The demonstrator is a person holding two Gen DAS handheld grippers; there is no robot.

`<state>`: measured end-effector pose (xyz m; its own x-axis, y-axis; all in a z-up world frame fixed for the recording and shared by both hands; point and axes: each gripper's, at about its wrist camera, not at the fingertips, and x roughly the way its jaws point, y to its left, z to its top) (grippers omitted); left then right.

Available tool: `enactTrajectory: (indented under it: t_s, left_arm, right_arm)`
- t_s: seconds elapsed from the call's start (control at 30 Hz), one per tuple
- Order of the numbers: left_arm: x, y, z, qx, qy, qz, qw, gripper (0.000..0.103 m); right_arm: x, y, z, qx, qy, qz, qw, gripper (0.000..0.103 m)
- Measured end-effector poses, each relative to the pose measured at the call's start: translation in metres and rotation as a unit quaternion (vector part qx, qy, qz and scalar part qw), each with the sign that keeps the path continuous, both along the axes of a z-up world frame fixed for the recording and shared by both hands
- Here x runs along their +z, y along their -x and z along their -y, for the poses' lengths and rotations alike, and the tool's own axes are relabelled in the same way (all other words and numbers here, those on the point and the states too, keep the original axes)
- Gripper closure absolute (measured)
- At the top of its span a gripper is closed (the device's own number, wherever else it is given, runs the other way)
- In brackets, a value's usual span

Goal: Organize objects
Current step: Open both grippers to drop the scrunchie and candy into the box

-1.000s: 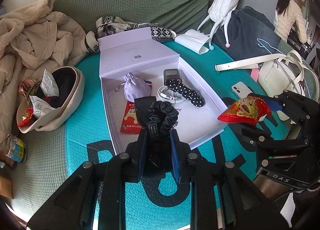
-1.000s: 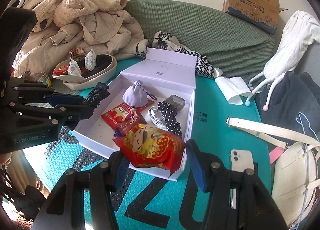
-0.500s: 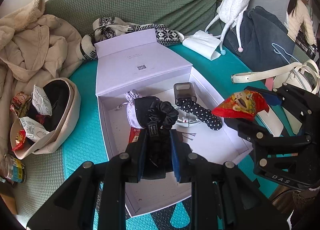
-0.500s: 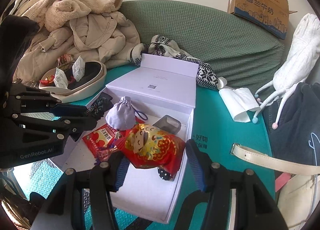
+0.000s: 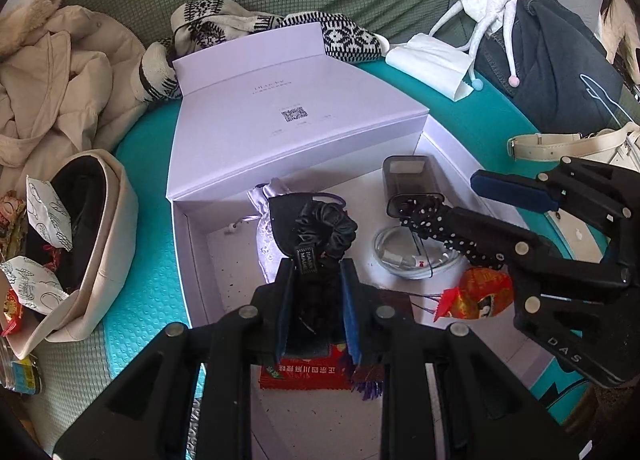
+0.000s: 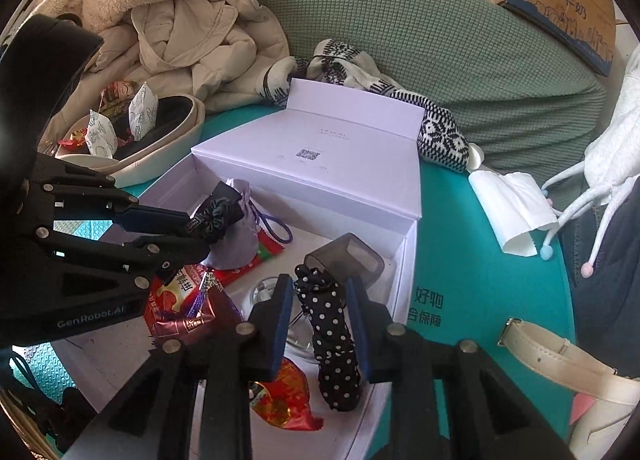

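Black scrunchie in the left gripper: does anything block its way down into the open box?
No lid or wall blocks it. The scrunchie, clamped in the left gripper, hangs over the box; the lilac pouch and red packet lie beneath, bare floor beside them.

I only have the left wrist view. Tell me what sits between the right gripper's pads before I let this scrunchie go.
Observer: As far as I can see, it grips nothing. The right gripper has its jaws closing. The polka-dot hair band seen through the gap lies in the box below.
Operator: Find the red snack packet.
Observer: The red snack packet lies loose on the box floor, under that gripper.
Operator: Check under my scrunchie.
Observer: A purple-foil packet lies beneath the left gripper, beside the lilac pouch.
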<state>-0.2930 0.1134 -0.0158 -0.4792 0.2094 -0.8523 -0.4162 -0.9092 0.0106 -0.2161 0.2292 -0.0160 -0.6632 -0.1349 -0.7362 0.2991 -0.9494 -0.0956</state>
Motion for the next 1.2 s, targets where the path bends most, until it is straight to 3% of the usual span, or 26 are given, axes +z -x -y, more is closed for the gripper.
enactTrajectory:
  t_s: [0.47, 0.57, 0.7, 0.8, 1.2]
  left_arm:
    - [-0.012, -0.002, -0.009, -0.010, 0.007, 0.008, 0.9999, 0.081]
    - [-0.014, -0.004, -0.011, -0.008, 0.009, 0.013, 0.9998, 0.077]
    - [-0.012, -0.011, -0.014, -0.007, 0.011, 0.008, 0.9999, 0.057]
    - [-0.007, -0.016, -0.016, -0.007, 0.009, 0.000, 0.9999, 0.051]
    - [0.029, -0.040, -0.012, -0.003, -0.003, -0.023, 0.9997, 0.050]
  right_arm:
    - [-0.003, -0.004, -0.005, -0.017, -0.010, 0.010, 1.000, 0.076]
    - [-0.003, -0.007, -0.007, -0.021, -0.012, 0.012, 1.000, 0.075]
    - [-0.004, -0.010, -0.011, -0.032, -0.018, 0.019, 0.999, 0.072]
    - [-0.002, -0.014, -0.014, -0.034, -0.016, 0.019, 0.999, 0.064]
    - [0.030, -0.038, -0.017, -0.044, -0.019, -0.006, 0.999, 0.058]
